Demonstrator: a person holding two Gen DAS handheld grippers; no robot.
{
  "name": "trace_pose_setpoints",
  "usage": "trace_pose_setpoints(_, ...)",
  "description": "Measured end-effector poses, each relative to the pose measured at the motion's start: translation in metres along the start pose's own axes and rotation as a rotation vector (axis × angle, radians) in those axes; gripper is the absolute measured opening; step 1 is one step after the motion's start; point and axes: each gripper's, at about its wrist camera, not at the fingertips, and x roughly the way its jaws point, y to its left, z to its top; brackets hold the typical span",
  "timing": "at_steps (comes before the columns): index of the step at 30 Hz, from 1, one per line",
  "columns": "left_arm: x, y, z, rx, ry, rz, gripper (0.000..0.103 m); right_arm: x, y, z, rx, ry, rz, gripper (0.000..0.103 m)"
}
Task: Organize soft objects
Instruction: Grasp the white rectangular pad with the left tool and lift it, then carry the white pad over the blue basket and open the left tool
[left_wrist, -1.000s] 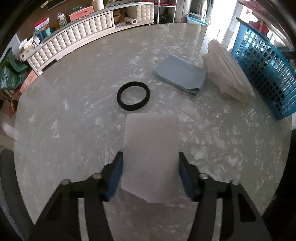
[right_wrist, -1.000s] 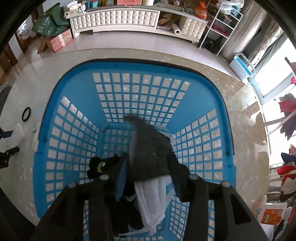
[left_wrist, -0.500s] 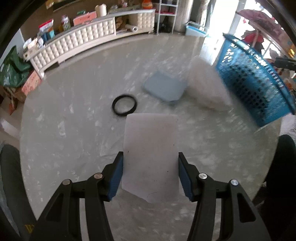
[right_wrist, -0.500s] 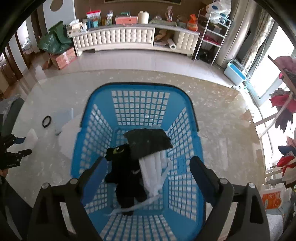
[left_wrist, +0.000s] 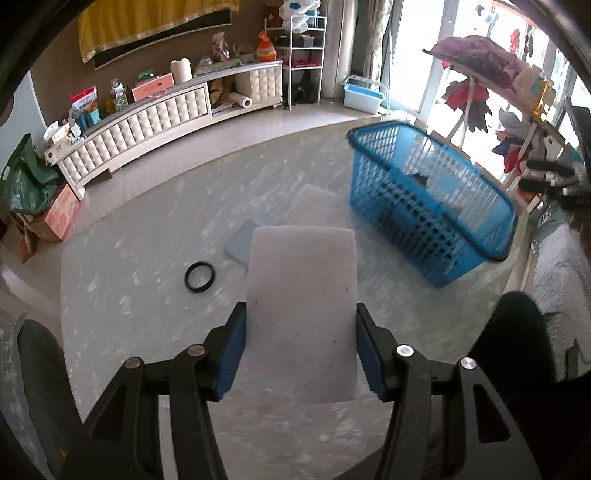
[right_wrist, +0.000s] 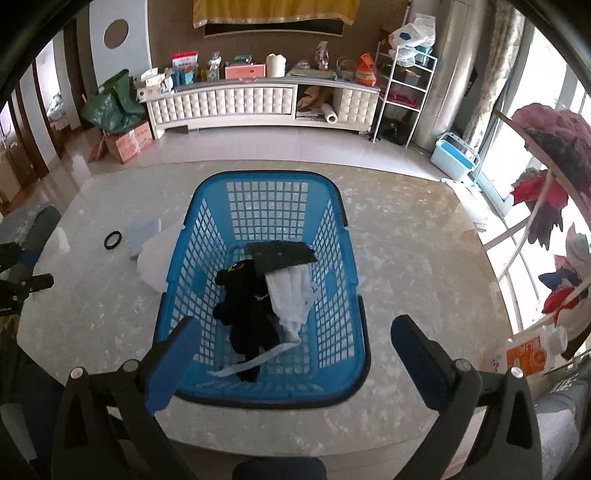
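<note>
My left gripper (left_wrist: 301, 349) is shut on a white foam pad (left_wrist: 301, 302) and holds it high above the marble table (left_wrist: 147, 288). The blue basket (left_wrist: 428, 218) stands to its right. In the right wrist view my right gripper (right_wrist: 293, 350) is open and empty above the near rim of the basket (right_wrist: 266, 391). Inside lie a black plush toy (right_wrist: 245, 306), a dark pad (right_wrist: 280, 254) and a white cloth (right_wrist: 290, 295). A blue folded cloth (left_wrist: 238, 245) and a white bundle (left_wrist: 316, 197) lie on the table left of the basket.
A black ring (left_wrist: 200, 277) lies on the table left of the blue cloth. A tufted white cabinet (right_wrist: 258, 105) stands across the floor behind the table. A clothes rack (right_wrist: 546, 177) is at the right by the window.
My left gripper has lifted the white pad well above the table. My right gripper has let go of the dark pad into the basket, opened and pulled up and back.
</note>
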Motion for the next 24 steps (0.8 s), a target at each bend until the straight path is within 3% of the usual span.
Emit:
trace_pose_setpoints(5,-0.015,-0.020,0.020,-0.031,-0.031,-0.022,0.053,0.000,-0.004,-0.008,0.025,-0.012,0.017,0.103)
trace_pose_setpoints(11,-0.017,-0.059,0.052,0.032,-0.053,-0.047,0.053,0.001,-0.007,-0.013,0.043,-0.036,0.026,0.103)
trace_pose_setpoints(24,0.032,-0.137,0.107,0.142,-0.022,-0.116,0.053,0.019,-0.039,-0.024,0.070,-0.048,0.030,0.103)
